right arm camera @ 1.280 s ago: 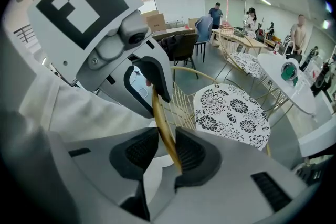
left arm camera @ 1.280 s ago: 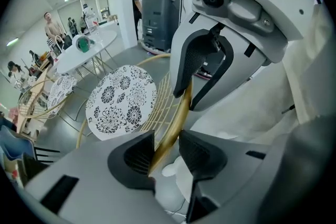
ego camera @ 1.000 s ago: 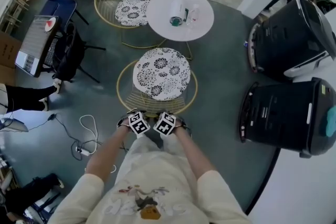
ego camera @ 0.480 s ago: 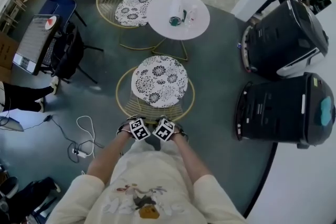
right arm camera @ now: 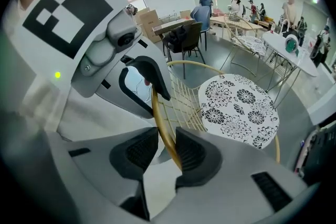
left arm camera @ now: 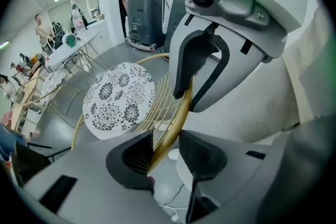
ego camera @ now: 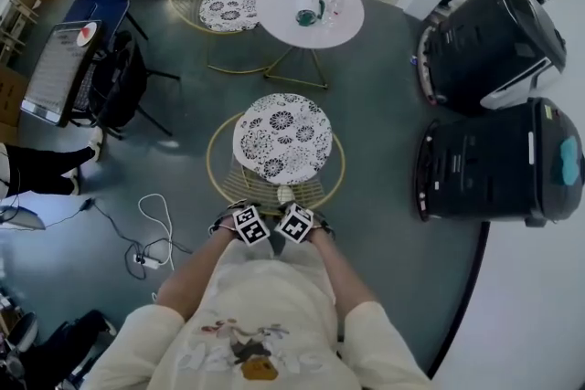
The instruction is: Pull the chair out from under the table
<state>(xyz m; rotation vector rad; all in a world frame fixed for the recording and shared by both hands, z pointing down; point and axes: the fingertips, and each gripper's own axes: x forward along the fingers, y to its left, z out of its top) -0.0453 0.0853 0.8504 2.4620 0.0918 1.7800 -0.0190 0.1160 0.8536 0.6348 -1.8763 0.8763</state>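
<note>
Gripping the chair [ego camera: 274,185] by its gold rim [left arm camera: 177,113] is how I get purchase on it. The thin hoop is the part nearest me, and two holds side by side should keep the chair from swinging as it comes back. My left gripper [left arm camera: 165,152] has its jaws closed on that rim, which runs up between the ribbed pads. My right gripper [right arm camera: 167,150] is clamped the same way on the stretch of rim just beside it, so each gripper looks straight at the other.

My forearms [ego camera: 187,274] reach out and down from my chest, close together. The marker cubes [ego camera: 249,225] sit almost touching above the rim, and both grippers point steeply at the floor [ego camera: 384,151]. This is a pose for dragging, not lifting, and I judge the chair's feet stay on the ground.

Past the rim, the flowered seat cushion [ego camera: 281,134] lies flat and faces away from me. Bare floor shows between the chair and the round white worktop [ego camera: 279,9], so the chair stands fully clear of it and the pull looks close to done. A second chair [ego camera: 228,5] with the same cushion sits just beside the worktop on its far left.
</note>
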